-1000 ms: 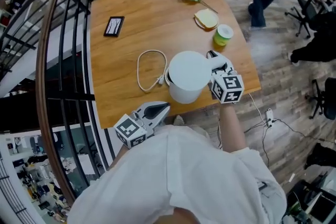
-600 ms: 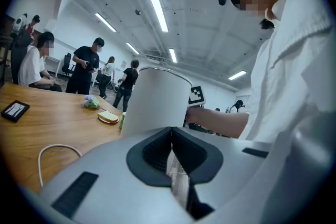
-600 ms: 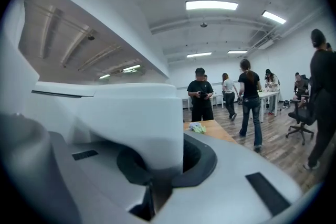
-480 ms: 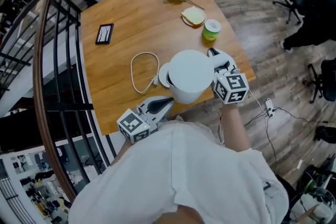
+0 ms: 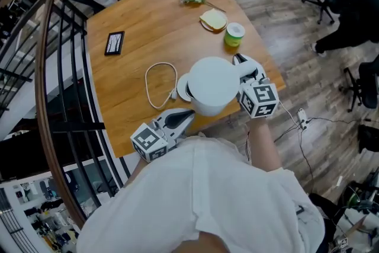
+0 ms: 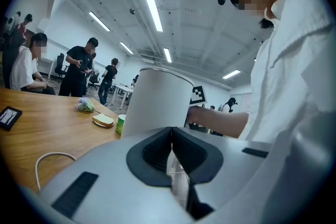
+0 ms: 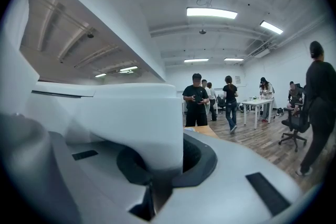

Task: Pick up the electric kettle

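The kettle (image 5: 212, 83) is at the near edge of the surface (image 5: 148, 15), with my right tool (image 5: 244, 68) at its right side and my left tool (image 5: 177, 118) just before it. The cable (image 5: 147, 83) lies to its left. The cup (image 5: 234, 34), the sandwich (image 5: 214, 20) and the phone (image 5: 114, 43) lie behind.

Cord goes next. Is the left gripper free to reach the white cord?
Probably yes: the left gripper is empty, only bare table lies before the white cord, and the kettle hangs rightward.
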A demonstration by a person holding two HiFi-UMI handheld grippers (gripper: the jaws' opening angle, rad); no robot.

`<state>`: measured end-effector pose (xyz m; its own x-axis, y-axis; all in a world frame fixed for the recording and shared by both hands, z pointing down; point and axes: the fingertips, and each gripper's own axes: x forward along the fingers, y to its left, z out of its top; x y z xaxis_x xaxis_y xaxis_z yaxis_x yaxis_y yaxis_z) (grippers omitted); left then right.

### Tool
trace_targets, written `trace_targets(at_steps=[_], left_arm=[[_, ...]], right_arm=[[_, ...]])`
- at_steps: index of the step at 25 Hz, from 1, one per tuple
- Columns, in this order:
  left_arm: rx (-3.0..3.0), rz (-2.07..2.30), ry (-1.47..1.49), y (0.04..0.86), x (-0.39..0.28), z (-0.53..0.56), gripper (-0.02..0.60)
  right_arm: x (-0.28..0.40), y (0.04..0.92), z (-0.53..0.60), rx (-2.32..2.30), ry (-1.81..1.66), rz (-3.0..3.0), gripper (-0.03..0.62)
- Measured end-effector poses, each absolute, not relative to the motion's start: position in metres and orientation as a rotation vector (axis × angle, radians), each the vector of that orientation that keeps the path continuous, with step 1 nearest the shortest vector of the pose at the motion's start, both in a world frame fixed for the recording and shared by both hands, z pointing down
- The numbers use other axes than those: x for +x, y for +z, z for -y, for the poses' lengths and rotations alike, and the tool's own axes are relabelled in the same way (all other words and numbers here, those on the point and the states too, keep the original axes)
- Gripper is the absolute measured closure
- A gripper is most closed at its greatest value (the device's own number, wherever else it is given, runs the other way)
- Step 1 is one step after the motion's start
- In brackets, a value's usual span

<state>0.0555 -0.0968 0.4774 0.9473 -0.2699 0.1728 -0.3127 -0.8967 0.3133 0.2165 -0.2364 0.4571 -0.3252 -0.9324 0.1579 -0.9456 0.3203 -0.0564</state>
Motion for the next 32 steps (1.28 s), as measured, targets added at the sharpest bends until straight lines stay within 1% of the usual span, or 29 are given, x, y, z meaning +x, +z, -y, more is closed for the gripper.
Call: trace_targets(at_steps=[32], left_arm=[[2.787,0.412,0.179,0.4684,0.0513,0.0963,0.575]], right_arm=[[0.2148,0.4511,0.2362,1.791,0.159,2.442,0.569]])
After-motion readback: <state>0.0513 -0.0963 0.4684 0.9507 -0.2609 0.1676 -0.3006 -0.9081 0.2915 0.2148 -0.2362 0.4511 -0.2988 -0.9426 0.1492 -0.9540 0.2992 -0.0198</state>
